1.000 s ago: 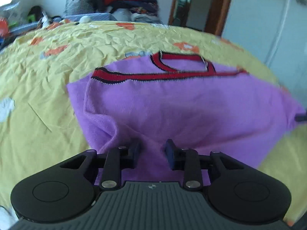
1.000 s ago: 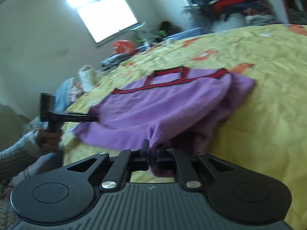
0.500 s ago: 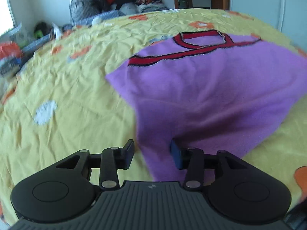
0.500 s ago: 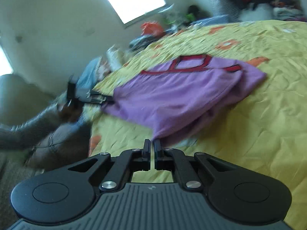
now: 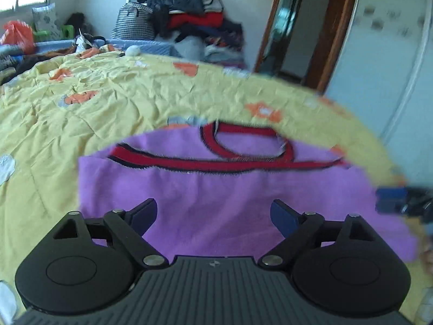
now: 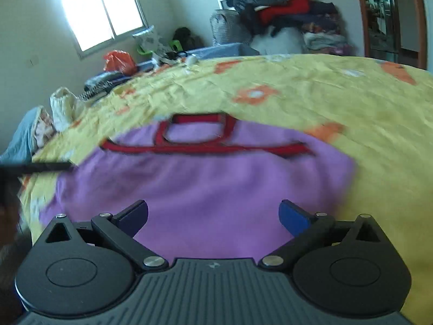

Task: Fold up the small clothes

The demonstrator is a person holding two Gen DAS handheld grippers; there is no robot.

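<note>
A small purple garment with red and black trim [image 5: 216,189] lies flat on the yellow bedspread [image 5: 81,113]; it also shows in the right wrist view [image 6: 205,184]. My left gripper [image 5: 213,214] is open and empty, just above the garment's near edge. My right gripper [image 6: 213,216] is open and empty over the garment's near edge too. The right gripper's blue fingers [image 5: 389,199] show at the garment's right side in the left wrist view. The left gripper shows as a dark blurred bar [image 6: 40,168] at the garment's left side.
A pile of clothes and bags [image 5: 189,19] is stacked against the far wall. Bags and clutter [image 6: 119,62] sit under a window beyond the bed. A doorway [image 5: 292,32] is at the far right. The bedspread has orange patches.
The right gripper was shut on the garment's hem a second ago, let it go, and now stands wide open. The left gripper opened wider. The garment now lies flat on the bed.
</note>
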